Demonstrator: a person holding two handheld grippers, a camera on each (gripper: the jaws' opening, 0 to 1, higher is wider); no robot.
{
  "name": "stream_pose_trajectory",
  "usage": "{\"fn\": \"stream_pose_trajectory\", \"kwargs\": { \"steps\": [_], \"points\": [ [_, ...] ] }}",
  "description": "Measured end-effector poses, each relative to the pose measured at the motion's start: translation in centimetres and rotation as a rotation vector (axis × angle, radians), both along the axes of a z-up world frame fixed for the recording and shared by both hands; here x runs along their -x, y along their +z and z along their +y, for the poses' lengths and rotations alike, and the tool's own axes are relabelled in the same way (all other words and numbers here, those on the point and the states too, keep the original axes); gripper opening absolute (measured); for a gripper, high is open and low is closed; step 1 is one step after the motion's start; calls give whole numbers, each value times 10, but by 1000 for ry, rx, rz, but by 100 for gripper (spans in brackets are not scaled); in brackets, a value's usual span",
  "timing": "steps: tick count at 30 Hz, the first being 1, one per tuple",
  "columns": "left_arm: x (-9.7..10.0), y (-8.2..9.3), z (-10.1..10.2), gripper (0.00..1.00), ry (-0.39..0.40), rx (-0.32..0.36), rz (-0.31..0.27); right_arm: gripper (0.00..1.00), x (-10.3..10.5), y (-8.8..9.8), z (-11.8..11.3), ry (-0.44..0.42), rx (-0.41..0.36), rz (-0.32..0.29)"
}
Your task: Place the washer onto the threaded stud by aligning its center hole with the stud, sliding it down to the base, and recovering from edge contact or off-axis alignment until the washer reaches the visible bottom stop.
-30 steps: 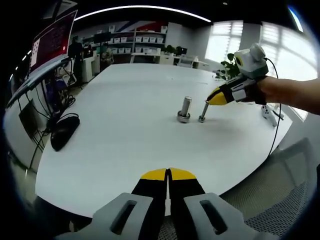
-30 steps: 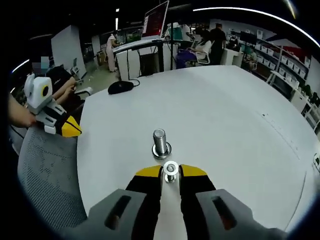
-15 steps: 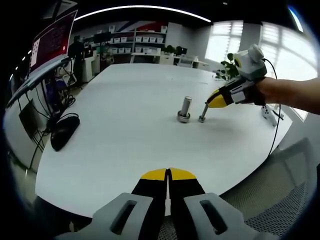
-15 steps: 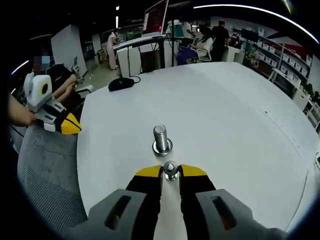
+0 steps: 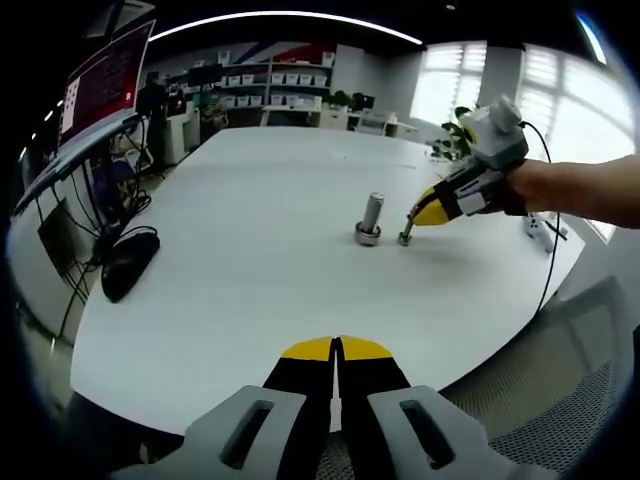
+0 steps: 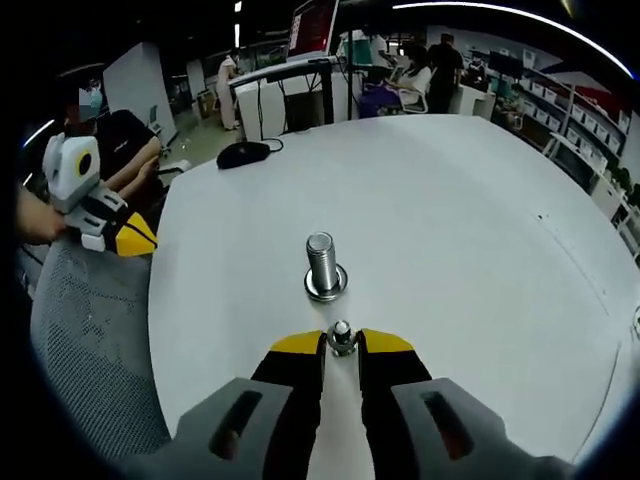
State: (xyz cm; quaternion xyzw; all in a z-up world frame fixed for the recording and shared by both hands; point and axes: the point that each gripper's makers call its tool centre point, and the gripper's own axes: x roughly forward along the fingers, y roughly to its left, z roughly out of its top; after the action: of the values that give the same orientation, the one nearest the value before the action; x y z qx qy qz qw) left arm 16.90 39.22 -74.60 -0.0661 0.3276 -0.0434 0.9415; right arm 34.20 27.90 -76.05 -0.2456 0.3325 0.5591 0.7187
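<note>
Two yellow-tipped grippers are working over a white table [image 6: 480,230]: the right gripper [image 6: 341,343] is pinching a small silver bolt [image 6: 341,333] beside the upright threaded steel stud [image 6: 322,262], while the left gripper [image 5: 337,347] is hovering with jaws pressed together.

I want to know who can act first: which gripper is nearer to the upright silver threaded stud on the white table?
Right. The right gripper is just beside the upright silver threaded stud, while the left gripper hangs back at the white table edge.
</note>
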Motion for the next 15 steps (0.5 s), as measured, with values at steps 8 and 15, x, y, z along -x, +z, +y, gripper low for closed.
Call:
{"fn": "stream_pose_trajectory", "kwargs": {
  "steps": [8,15],
  "points": [
    [0,0,-1,0,0,5,-3,15,0,-14,0,-2,26,11],
    [0,0,-1,0,-1,5,-3,16,2,-23,1,0,58,18]
  ]
}}
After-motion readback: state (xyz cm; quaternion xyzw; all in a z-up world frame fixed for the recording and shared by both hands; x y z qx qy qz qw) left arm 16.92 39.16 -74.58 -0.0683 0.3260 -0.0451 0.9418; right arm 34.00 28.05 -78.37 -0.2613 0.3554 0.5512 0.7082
